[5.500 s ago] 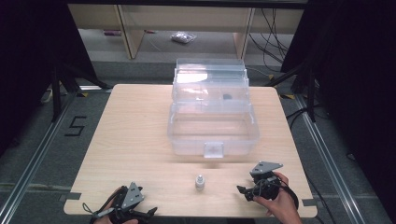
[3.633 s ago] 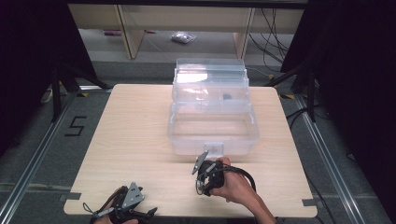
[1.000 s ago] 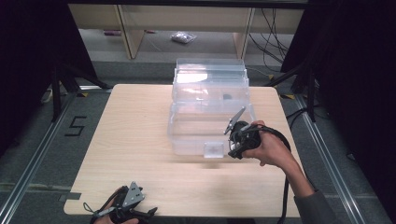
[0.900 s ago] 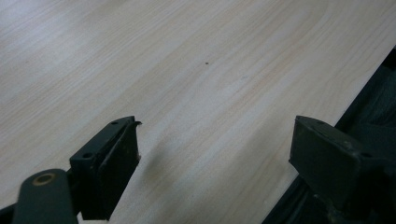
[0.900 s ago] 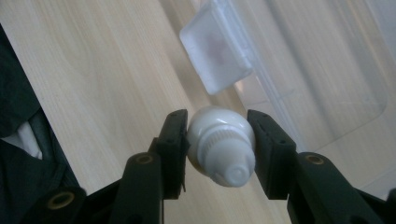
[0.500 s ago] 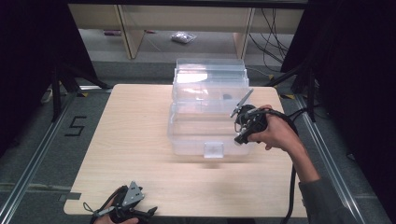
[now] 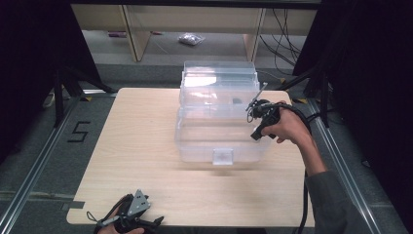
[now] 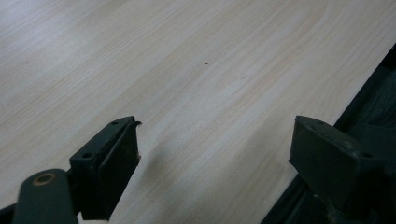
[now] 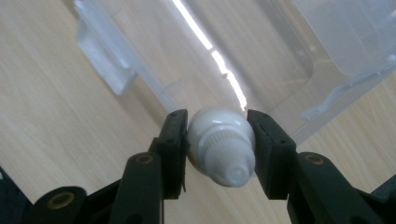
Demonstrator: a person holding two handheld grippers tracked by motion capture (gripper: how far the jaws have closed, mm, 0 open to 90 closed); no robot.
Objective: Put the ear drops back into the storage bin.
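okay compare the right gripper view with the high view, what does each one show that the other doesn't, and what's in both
The right gripper view alone shows the small white bottle clamped between the right gripper's jaws. The high view alone shows the whole wooden table, the left gripper at its near edge, the person's right hand and the floor beyond. Both show the clear plastic box with its front latch, and the tabletop under it.
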